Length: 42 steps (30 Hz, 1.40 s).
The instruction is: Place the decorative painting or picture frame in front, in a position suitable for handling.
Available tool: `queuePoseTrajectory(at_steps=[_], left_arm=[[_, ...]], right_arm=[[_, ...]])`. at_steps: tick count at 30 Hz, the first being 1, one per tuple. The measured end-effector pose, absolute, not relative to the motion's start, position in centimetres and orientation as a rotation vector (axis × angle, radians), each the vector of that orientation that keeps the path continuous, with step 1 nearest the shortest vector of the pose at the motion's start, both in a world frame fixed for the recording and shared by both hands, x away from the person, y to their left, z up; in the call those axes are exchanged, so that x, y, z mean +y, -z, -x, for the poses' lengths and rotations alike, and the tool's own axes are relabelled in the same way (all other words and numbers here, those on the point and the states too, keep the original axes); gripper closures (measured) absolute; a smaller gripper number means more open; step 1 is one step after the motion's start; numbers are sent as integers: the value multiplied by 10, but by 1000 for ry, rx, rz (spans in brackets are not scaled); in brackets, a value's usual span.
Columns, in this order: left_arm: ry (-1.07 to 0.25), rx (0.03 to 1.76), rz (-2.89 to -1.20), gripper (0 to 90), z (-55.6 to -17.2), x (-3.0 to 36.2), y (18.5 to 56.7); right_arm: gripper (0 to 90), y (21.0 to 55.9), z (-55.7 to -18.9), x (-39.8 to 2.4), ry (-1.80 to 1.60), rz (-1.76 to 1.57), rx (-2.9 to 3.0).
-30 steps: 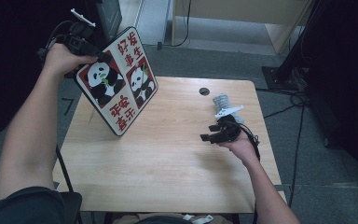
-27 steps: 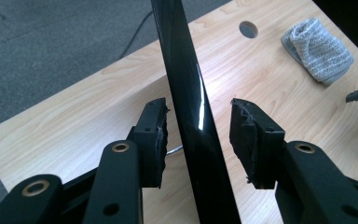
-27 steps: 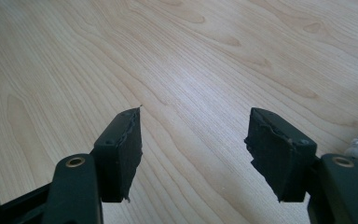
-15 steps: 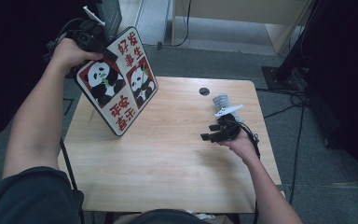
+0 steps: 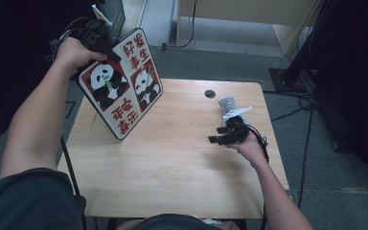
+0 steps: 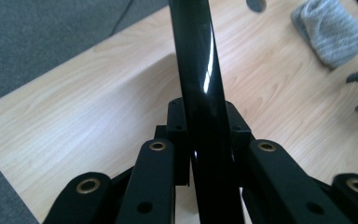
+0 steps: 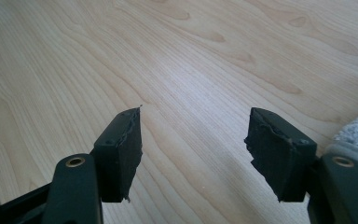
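One wooden table (image 5: 172, 172) carries the scene, its pale grain running across all three views and a small dark round hole (image 5: 210, 94) near its far edge. Next in size is the panda sign board (image 5: 122, 88), a rounded rectangular panel with a dark rim, two panda pictures and red Chinese characters on white and red fields; it stands tilted on its lower corner at the table's left side, its upper end leaning out beyond the table's far left edge. The left claw (image 5: 106, 51) grips that upper end: in the left gripper view its black jaws sit pressed against both sides of the board's glossy black edge (image 6: 200, 93), which runs straight up between them, and they have just been closing onto it. The right claw (image 5: 219, 135) hovers low over the bare wood at the table's right side, well apart from the board, its jaws spread wide with nothing between them, as the right gripper view shows with the two black pads (image 7: 123, 149) standing apart above the grain. Smallest is a folded grey cloth (image 5: 227, 103), lying just beyond the right claw near the hole, its corner showing at the right edge of the right gripper view.
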<state>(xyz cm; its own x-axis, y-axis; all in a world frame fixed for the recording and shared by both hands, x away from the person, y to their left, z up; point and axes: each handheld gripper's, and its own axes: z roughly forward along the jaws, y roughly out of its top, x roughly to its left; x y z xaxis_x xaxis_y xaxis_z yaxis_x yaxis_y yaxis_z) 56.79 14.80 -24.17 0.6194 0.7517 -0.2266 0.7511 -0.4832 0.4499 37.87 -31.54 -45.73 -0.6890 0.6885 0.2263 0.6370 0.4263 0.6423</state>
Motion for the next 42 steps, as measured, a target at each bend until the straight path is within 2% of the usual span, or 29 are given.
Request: queuePoseTrajectory(at_steps=[3,4,8,16,23,32,42], left_arm=[[5,1159,-2321,804,-563,148,233],[-38,1090,-2355,798,-555,144,227],[-90,1064,-2388,799,-539,137,212],[-47,982,-2348,799,-497,129,191],[7,940,-2371,799,-478,107,201],[54,863,-2426,798,-469,61,216],[140,818,-2419,796,-463,27,230]], right_arm=[[361,457,-379,-317,-1127,-1215,2580],[362,457,-379,-319,-1125,-1222,2571],[366,457,-379,-323,-1125,-1246,2552],[372,457,-377,-330,-1128,-1278,2520],[372,455,-376,-331,-1125,-1291,2498],[389,453,-373,-331,-1089,-1276,2487],[403,454,-372,-332,-1104,-1269,2486]])
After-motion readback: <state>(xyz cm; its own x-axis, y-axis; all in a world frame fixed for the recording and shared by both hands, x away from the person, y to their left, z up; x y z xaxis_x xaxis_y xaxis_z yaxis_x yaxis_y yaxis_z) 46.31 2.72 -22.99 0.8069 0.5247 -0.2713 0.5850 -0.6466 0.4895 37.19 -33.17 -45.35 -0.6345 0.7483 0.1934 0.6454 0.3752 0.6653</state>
